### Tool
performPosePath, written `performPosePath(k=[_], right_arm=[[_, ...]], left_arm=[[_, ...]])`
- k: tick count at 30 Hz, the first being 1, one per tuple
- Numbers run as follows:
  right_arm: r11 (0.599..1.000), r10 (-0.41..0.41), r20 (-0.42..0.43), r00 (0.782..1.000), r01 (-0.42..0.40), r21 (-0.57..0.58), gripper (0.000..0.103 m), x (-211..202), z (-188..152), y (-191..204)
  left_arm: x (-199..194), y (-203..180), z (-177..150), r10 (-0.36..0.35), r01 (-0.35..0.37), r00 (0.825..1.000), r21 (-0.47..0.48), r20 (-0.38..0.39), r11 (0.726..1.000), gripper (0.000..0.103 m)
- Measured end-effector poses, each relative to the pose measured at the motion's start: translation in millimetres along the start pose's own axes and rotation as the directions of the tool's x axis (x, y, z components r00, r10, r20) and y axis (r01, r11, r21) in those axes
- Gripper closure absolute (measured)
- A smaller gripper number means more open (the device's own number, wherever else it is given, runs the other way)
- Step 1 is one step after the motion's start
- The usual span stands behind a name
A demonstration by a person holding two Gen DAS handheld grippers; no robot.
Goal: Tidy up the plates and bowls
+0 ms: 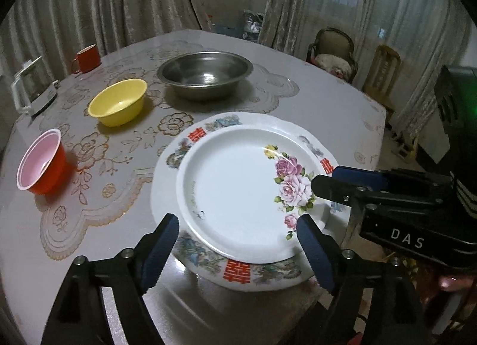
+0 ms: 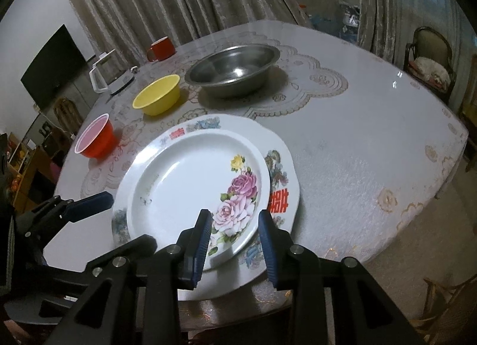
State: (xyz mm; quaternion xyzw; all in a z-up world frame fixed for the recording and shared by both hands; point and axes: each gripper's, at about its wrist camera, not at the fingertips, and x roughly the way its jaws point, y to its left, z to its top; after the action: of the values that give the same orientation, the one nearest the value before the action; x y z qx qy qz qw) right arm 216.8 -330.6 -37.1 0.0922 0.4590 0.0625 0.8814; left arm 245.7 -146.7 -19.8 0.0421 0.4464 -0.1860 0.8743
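A white rose-patterned plate (image 1: 235, 184) (image 2: 184, 190) lies on a larger white plate with red characters (image 1: 238, 273) (image 2: 280, 196) at the table's near edge. My left gripper (image 1: 238, 231) is open, its fingers astride the near rim of the stack. My right gripper (image 2: 235, 225) is open over the rose plate's rim; it shows in the left wrist view (image 1: 328, 181) at the plate's right side. A steel bowl (image 1: 205, 73) (image 2: 232, 70), a yellow bowl (image 1: 119, 103) (image 2: 158, 94) and a red bowl with pink inside (image 1: 41, 163) (image 2: 95, 136) stand further back.
A red mug (image 1: 88, 58) (image 2: 161, 48) and a white kettle (image 1: 32, 88) (image 2: 110, 76) stand at the far left of the round table with a lace cloth (image 1: 98, 166). Chairs (image 1: 334, 58) stand beyond the right side. A television (image 2: 53, 64) hangs left.
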Motion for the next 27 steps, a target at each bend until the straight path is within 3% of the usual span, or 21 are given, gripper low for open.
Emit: performPosePath(k=[6,14,27], right_arm=[[1.000,-0.002,0.016,1.000,0.002,-0.015,0.068,-4,7,7],[1.000,-0.012,-0.006,1.000,0.012,-0.010,0.068,4,21,3],[1.000,0.015,-0.026,1.000,-0.015,-0.008,0.067,17,39,-3]], left_arm=[[-5,12,2,0.015,-0.014,1.000,-0.033,0.015,0.999,0.014],[5,28,13,-0.058,0.053,0.997,-0.126,-0.042,0.991,0.014],[16,36,34,-0.037,0.026,0.997,-0.153,-0.071,0.988,0.011]])
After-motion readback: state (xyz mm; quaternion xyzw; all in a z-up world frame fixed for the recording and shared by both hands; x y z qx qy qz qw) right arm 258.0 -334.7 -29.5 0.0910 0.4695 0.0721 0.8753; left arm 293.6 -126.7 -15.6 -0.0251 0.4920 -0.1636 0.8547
